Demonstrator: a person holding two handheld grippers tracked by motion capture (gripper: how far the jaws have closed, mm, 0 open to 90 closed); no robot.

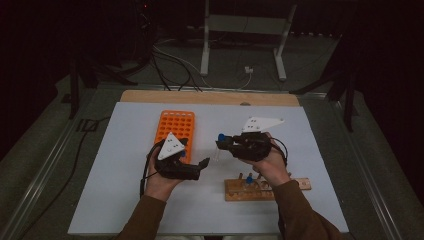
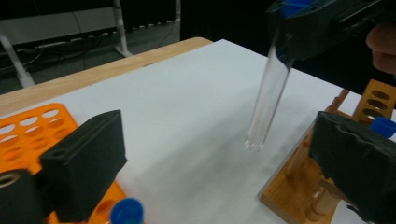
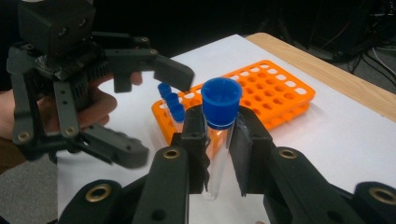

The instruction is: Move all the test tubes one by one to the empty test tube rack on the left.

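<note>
Holding a capped tube (image 3: 218, 140) just under its blue cap (image 3: 221, 101), the right gripper (image 1: 225, 141) has its jaws pinched tight on the glass, and the tube hangs above the white table (image 1: 125, 200), its long axis nearly upright, tilted a little, round end down. It is between the orange rack (image 1: 172, 126) and the wooden rack (image 1: 240, 189), touching neither. The left gripper (image 1: 197, 165) sits just beside it, jaws spread wide with nothing between them, the opening turned toward the tube's bare lower half. From the left gripper view the tube (image 2: 268, 100) lies ahead and a bit right of the gap. I'd judge a handover is coming: the left is the free, nearer claw, and must close across the glass.
</note>
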